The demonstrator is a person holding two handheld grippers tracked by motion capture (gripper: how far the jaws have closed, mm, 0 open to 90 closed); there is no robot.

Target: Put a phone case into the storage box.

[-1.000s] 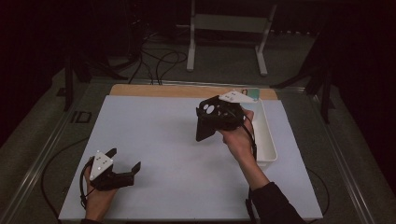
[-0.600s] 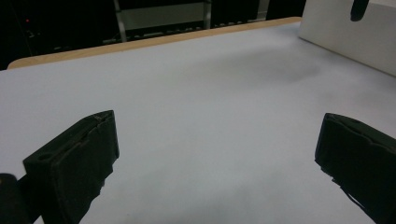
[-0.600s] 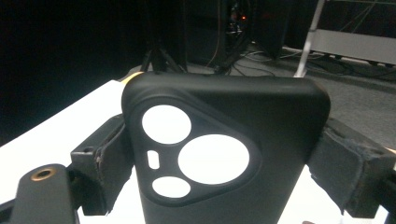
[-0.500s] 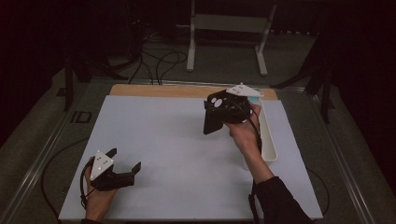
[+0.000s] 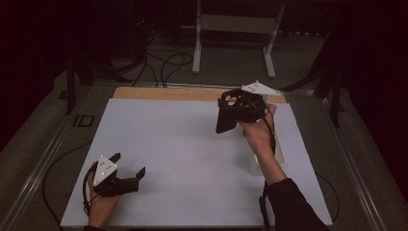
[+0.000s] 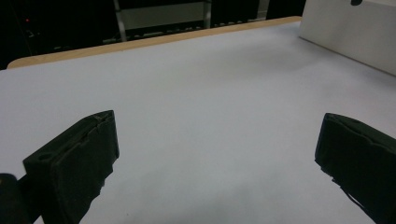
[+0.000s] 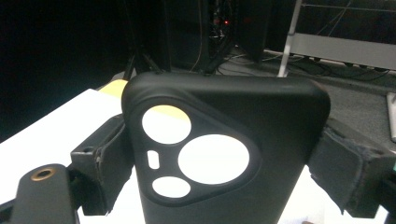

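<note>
A black phone case (image 5: 224,118) with a cut-out camera window hangs in the air over the far right of the white mat, its lower end tilted toward the left. My right gripper (image 5: 232,109) is shut on it; in the right gripper view the case (image 7: 266,116) stands upright between the two jaws, back face toward the camera. My left gripper (image 5: 129,164) rests low on the mat at the near left, open, with nothing between its fingers (image 6: 74,163).
A white mat (image 5: 183,144) covers the table, with a wooden strip (image 5: 163,93) along its far edge. A white oblong tray (image 5: 280,155) lies at the right, partly under the forearm, and shows as a white wall (image 6: 345,28). A metal stand and cables sit behind the table.
My right gripper has carried the phone case a little to the right and farther back. The left gripper has stayed put.
</note>
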